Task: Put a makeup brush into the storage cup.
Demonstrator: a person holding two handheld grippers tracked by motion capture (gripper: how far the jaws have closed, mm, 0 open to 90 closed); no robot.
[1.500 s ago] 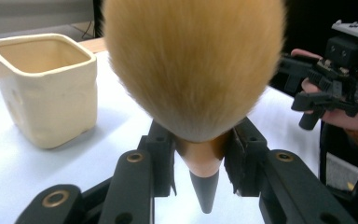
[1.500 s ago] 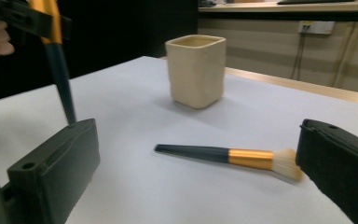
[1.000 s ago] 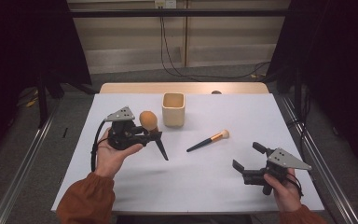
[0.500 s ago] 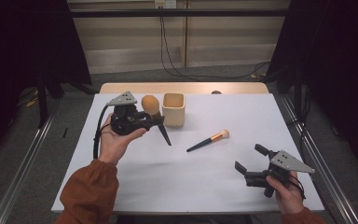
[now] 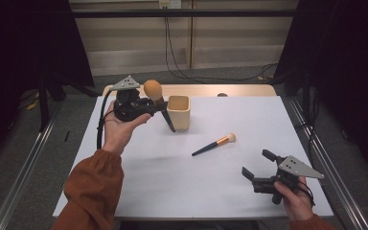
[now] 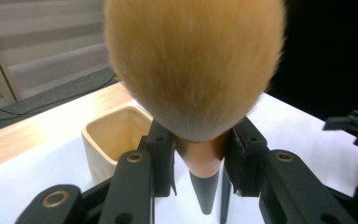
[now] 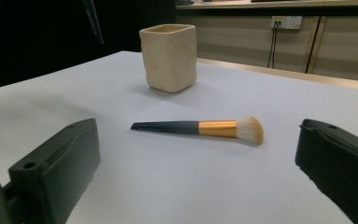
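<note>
My left gripper (image 5: pixel 149 104) is shut on a big makeup brush (image 5: pixel 153 89) with a fluffy orange-tan head and a black pointed handle (image 5: pixel 168 122). It hangs above the table just left of the cream square cup (image 5: pixel 178 111). Up close, the brush head (image 6: pixel 193 65) stands above the jaws, which clamp its copper ferrule (image 6: pixel 200 156), with the cup (image 6: pixel 114 135) behind. A smaller brush (image 5: pixel 214 144) lies flat mid-table. My right gripper (image 5: pixel 258 167) rests open near the front right edge, aimed at that small brush (image 7: pixel 200 128) and the cup (image 7: pixel 169 57).
A white sheet (image 5: pixel 206 191) covers the wooden table (image 5: pixel 239 90). Dark curtains flank both sides. A black cable (image 5: pixel 100 124) trails from the left gripper. Metal rails run along the floor at left and right.
The left hand has lifted the big brush and carried it away from me towards the cup's left side. The right gripper has stayed put.
</note>
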